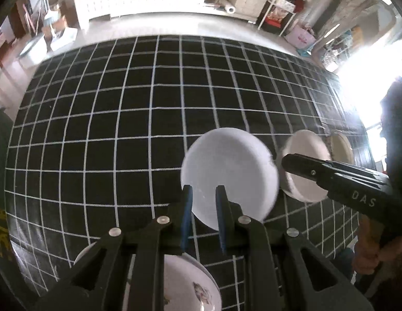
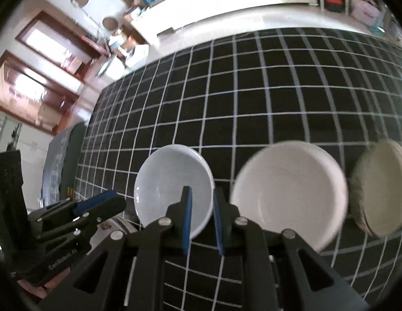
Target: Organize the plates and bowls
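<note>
Approach step, by the look of it, with nothing yet lifted or stacked. Small white bowl [image 2: 173, 186] low in the centre of the right wrist view, resting on the black checked table [image 2: 252, 98]; larger white bowl [image 2: 289, 194] just beside it to the right; greyish plate [image 2: 377, 186] beyond that at the right edge, close against the larger bowl. Right gripper [image 2: 202, 220] hanging above the gap between the two white bowls, jaws nearly closed and holding nothing, blue pads a narrow slot apart, one pad overlapping the small bowl's near rim in the picture. Left gripper [image 1: 205, 217] likewise almost closed and empty, poised over the near edge of that same small bowl in the left wrist view. A patterned bowl [image 1: 190, 285] at the bottom of that view, under the gripper body, apparently nearer the person. Next move, as a judgement: jaws to open wide enough to straddle a rim, then down onto the edge of one bowl for nesting. Contact with any rim not shown.
</note>
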Demonstrator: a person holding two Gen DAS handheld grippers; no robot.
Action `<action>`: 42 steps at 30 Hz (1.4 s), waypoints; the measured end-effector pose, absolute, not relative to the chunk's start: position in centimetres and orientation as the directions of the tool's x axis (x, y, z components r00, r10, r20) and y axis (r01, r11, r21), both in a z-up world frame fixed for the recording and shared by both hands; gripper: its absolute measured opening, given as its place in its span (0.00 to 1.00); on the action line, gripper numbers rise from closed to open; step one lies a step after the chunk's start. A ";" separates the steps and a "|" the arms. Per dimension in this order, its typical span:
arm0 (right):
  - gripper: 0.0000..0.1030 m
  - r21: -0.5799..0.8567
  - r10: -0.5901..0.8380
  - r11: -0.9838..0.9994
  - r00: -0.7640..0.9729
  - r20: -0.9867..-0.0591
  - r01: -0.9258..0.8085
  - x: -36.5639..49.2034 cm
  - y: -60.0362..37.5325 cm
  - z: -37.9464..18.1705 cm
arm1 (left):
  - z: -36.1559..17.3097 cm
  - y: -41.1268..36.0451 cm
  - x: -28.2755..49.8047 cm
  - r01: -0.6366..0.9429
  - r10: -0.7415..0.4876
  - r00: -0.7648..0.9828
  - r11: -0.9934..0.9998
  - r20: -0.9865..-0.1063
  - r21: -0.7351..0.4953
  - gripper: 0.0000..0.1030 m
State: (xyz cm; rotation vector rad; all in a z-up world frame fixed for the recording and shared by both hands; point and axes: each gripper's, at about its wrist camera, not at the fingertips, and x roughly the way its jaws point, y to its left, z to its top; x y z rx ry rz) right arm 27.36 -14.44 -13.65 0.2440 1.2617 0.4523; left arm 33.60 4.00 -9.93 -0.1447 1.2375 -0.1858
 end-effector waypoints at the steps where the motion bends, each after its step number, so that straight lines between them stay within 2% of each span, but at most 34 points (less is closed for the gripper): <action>1: 0.20 0.419 0.452 0.890 0.220 -0.865 -0.183 27.9 -14.4 -14.2 | -10.4 4.2 33.9 0.054 -0.214 0.308 0.977 -0.927 -0.208 0.15; 8: 0.19 0.358 0.397 0.912 0.218 -0.892 -0.199 28.2 -13.3 -15.6 | -13.0 4.6 34.5 0.039 -0.199 0.294 0.980 -0.935 -0.197 0.15; 10: 0.19 0.340 0.383 0.917 0.220 -0.897 -0.211 28.1 -13.2 -15.8 | -13.3 4.3 34.4 0.050 -0.200 0.296 0.980 -0.934 -0.194 0.11; 14: 0.17 0.256 0.318 0.935 0.260 -0.912 -0.247 27.1 -12.4 -16.1 | -13.4 3.8 33.8 0.061 -0.181 0.308 0.984 -0.934 -0.170 0.11; 22: 0.16 0.230 0.286 0.952 0.319 -0.904 -0.201 24.0 -13.5 -16.1 | -13.3 3.0 31.5 0.095 -0.148 0.299 0.988 -0.943 -0.125 0.10; 33: 0.15 0.297 0.297 0.953 0.372 -0.880 -0.057 16.9 -18.2 -16.1 | -13.3 -1.5 26.9 0.196 -0.152 0.273 0.975 -0.950 -0.100 0.10; 42: 0.15 0.297 0.279 0.955 0.387 -0.879 -0.014 14.2 -20.9 -15.7 | -13.7 -4.5 24.1 0.229 -0.157 0.257 0.969 -0.954 -0.098 0.10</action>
